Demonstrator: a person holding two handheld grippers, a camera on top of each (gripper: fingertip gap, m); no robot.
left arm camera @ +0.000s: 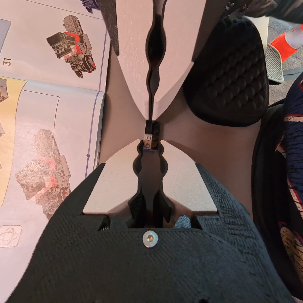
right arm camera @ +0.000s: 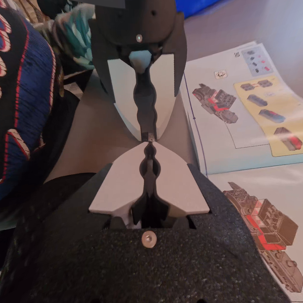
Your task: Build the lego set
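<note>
Between the two grippers, tip to tip above the bench (left arm camera: pixel 127 91), sat a small lego assembly (left arm camera: pixel 151 136) of black and light grey pieces. From the left wrist view, the left gripper (left arm camera: pixel 150 144) had its fingers (left arm camera: pixel 121 180) drawn narrow around the near end of the assembly, the grey studded piece and the dark one beside it caught between the tips. The right gripper (left arm camera: pixel 151 117) came in from the opposite side, its fingers almost pressed together on the far black end of the assembly.

From the right wrist view, the right gripper (right arm camera: pixel 150 143) showed its white fingers (right arm camera: pixel 124 183) nearly touching at the tips, and the left gripper (right arm camera: pixel 148 136) faced it with the small dark assembly (right arm camera: pixel 148 136) held at its tips, though blur hid the detail there.

An open instruction booklet (left arm camera: pixel 49 105) lay flat on the bench beside the grippers. A black padded object (left arm camera: pixel 229 78) rested on the other side, near a person's patterned sleeve (right arm camera: pixel 24 82).
</note>
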